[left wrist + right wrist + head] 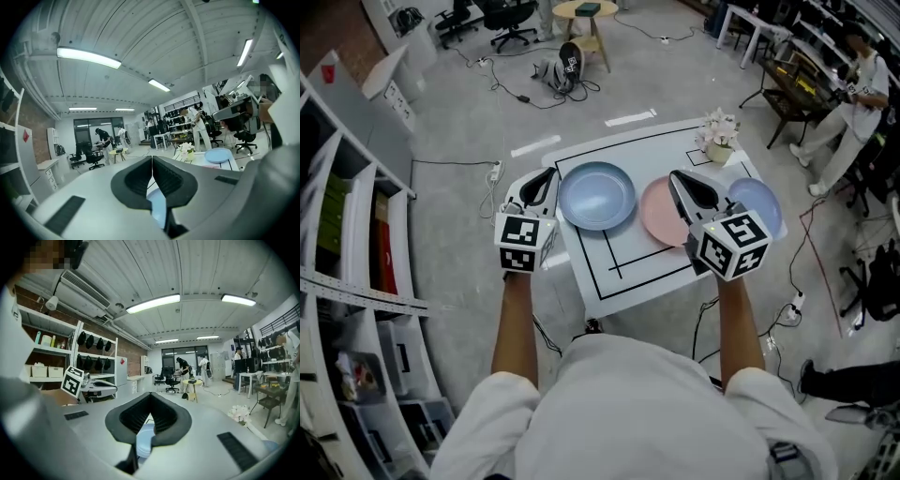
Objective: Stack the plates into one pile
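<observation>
On the white black-lined surface (637, 281) the large pale-blue round plate (597, 195), pink round plate (658, 214) and smaller blue plate (762, 203) lie unstacked side by side, so the left claw (549, 176) and right claw (677, 178), both shut and empty, would best open before pinching a rim squarely.

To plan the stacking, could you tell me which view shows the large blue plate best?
The head view: the large blue plate lies whole and uncovered on the table, seen from above. The left gripper view shows only a blue sliver under its shut jaws; the right gripper view likewise, probably the same plate.
</observation>
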